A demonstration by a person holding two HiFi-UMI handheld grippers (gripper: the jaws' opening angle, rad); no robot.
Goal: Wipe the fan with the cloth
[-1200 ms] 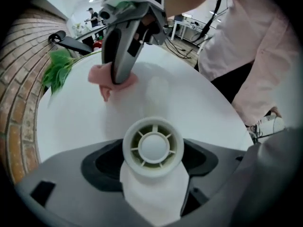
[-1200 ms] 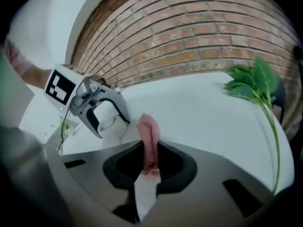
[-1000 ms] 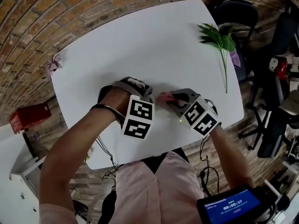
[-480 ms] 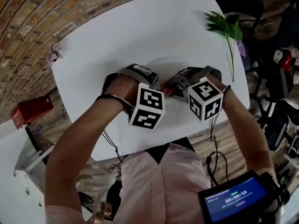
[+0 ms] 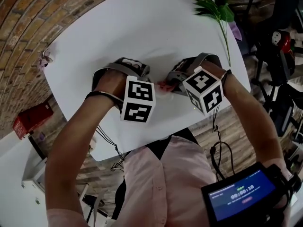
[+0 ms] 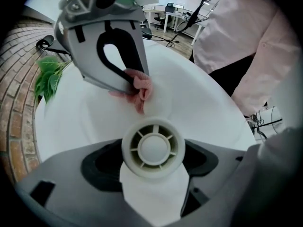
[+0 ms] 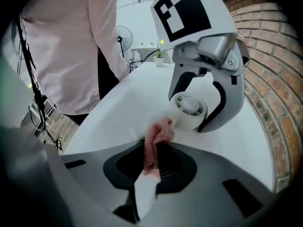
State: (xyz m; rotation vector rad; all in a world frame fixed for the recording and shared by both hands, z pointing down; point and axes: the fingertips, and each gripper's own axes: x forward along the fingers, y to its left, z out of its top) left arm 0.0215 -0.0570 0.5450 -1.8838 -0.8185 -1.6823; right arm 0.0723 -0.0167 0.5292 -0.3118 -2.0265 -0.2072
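A white counter (image 5: 142, 27) with rounded corners stood beside a red brick wall (image 5: 28, 22). Wooden floor planks (image 5: 227, 126) showed past its near edge. Dark office chairs (image 5: 284, 112) crowded the right side, a red box (image 5: 31, 119) lay at the left, and white desks (image 6: 176, 17) stood farther off.

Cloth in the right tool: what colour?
Pink. The cloth shows best in the right gripper view, pinched between that tool's jaws.
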